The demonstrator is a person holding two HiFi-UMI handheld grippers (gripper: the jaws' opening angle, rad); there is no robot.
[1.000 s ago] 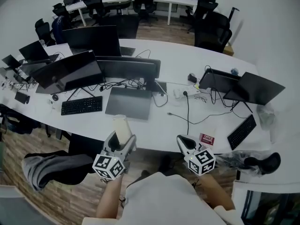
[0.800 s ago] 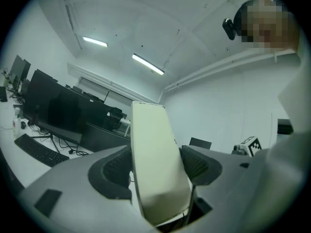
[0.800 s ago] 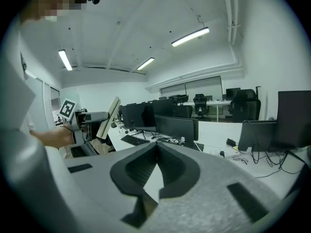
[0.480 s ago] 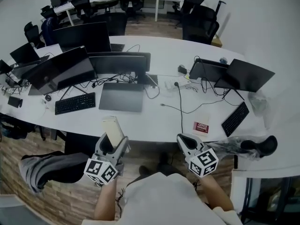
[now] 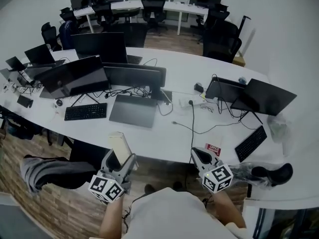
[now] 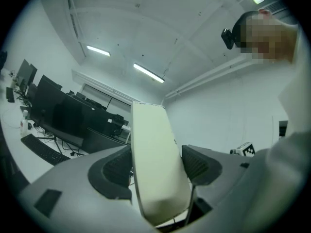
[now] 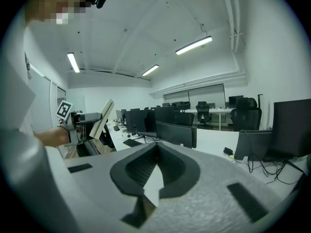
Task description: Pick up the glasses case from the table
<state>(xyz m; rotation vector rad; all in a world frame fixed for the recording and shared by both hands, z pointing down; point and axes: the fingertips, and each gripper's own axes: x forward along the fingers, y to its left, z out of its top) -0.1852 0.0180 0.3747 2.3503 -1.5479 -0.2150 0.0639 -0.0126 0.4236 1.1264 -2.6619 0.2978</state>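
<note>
Slip risk: cream hard-shell glasses case [image 5: 119, 144] clamped low in left gripper [image 5: 121, 159], off near edge of white curved table [image 5: 164, 139]; tall free end could lever out. Right gripper [image 5: 199, 156] closed, empty.

Glasses case [image 6: 158, 164]: plain cream, no pattern. Left tongs [image 5: 121, 158] and right tongs [image 5: 197, 154]: grey bodies, black ribbed pads [image 6: 197, 163]. Marker cubes [image 5: 106, 188]: white with black squares. Surface [image 5: 164, 136]: white. Keyboard [image 5: 85, 111] and monitors [image 5: 75, 76]: black. Card [image 5: 214, 148]: red and white. Floor [image 5: 62, 213]: brown wood grain.
</note>
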